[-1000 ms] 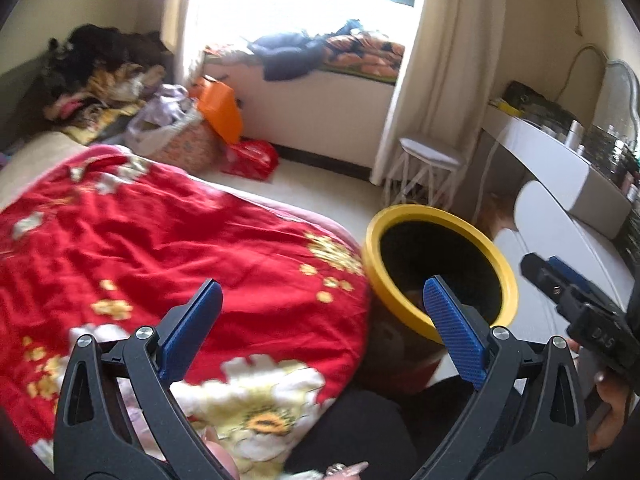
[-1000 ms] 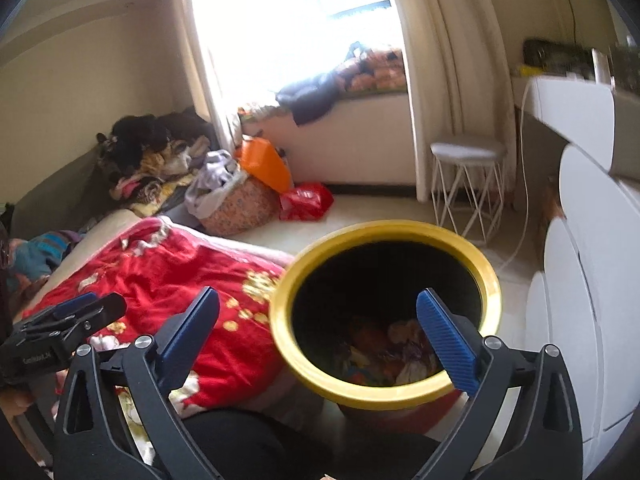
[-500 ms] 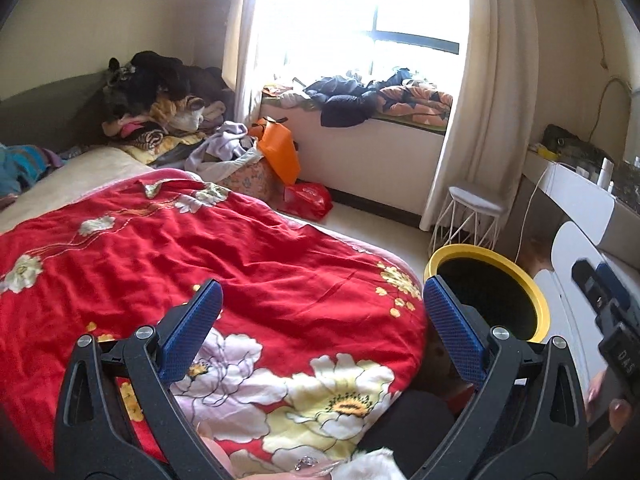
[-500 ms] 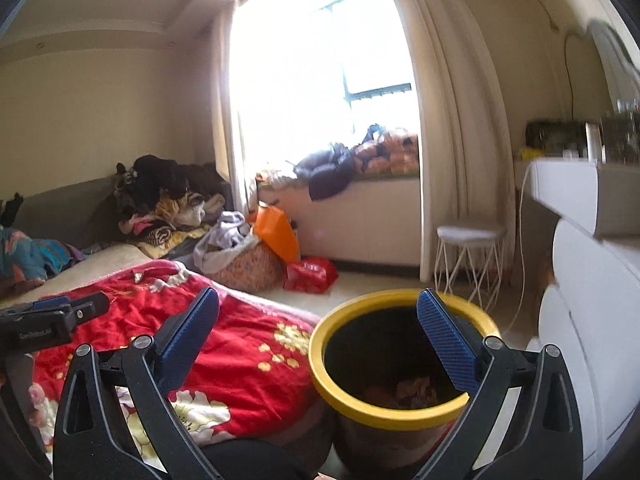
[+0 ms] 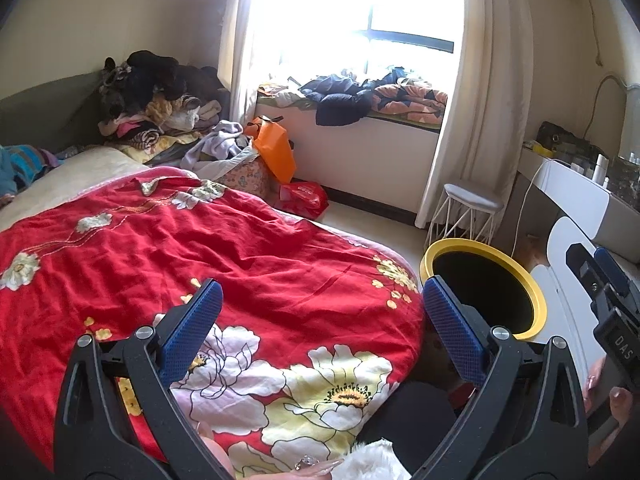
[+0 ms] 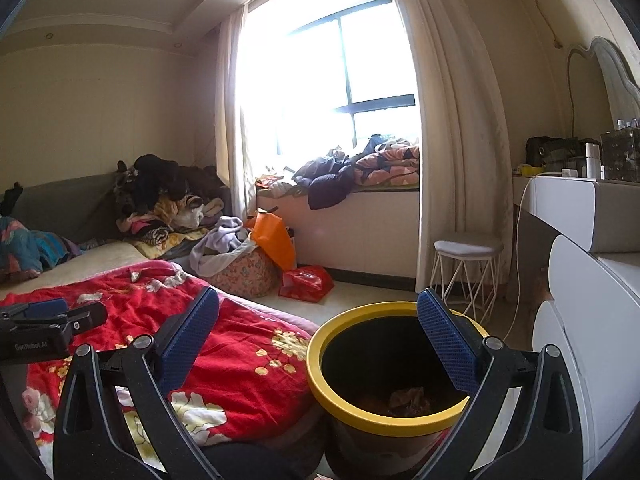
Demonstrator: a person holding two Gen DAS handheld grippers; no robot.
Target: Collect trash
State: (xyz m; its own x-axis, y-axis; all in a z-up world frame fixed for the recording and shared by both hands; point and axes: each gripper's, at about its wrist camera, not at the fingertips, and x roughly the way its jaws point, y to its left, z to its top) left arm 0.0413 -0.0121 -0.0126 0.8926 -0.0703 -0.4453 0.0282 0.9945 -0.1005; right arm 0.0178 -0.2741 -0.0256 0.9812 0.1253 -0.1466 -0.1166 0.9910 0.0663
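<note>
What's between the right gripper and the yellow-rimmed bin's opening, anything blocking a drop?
Nothing visible. The right gripper, open and empty, looks straight at the bin; its mouth is uncovered, with some trash already at the bottom. The red quilt lies beside it, not over it.

Black left gripper frame, blue textured pads, silver screws.

The bin hides its base behind the bed's red quilt, and its dim contents are too dark to identify.
</note>
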